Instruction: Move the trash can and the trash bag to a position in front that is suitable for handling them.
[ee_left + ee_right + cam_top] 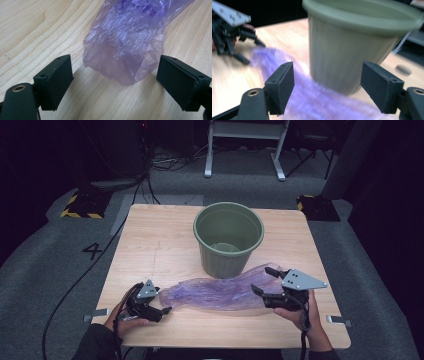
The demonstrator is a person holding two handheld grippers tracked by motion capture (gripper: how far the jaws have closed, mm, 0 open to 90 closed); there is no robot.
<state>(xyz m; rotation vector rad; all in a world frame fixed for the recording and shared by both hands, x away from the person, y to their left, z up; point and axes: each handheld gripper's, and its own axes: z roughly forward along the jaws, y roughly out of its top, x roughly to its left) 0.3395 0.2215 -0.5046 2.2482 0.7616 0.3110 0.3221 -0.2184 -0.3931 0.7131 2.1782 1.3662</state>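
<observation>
High view: wooden table point(150, 245) on grey carpet, dark room behind. Green bucket point(228, 239) upright toward the far middle of the table, mouth open upward. Purple bag point(220, 291) flat on the wood in front of the bucket, stretched left to right, its right part touching the bucket's base. Left gripper point(159, 306) at the bag's left end, held by a hand point(125, 320) at the near edge, jaws apart, nothing gripped. Right gripper point(265, 281) at the bag's right end, just beside the bucket, held by the other hand point(300, 315); jaws spread, over the bag, not closed on it. Black cable point(75, 285) trailing off the table's left side across the carpet.

Left gripper view: jaws wide apart, released, either side of the bag's point(127, 42) crumpled end. Bag end between them but nearer the right jaw, lying on the table point(37, 30), touching neither pad as far as can be seen.

Right gripper view: motion-blurred. Jaws open, empty. Bucket point(359, 45) close ahead, between and above the jaws. Bag point(312, 95) as a purple smear on the table point(227, 75), running from under the jaws away to the left. Left gripper point(249, 50) farther off at upper left, at the bag's far end, jaws apart.
</observation>
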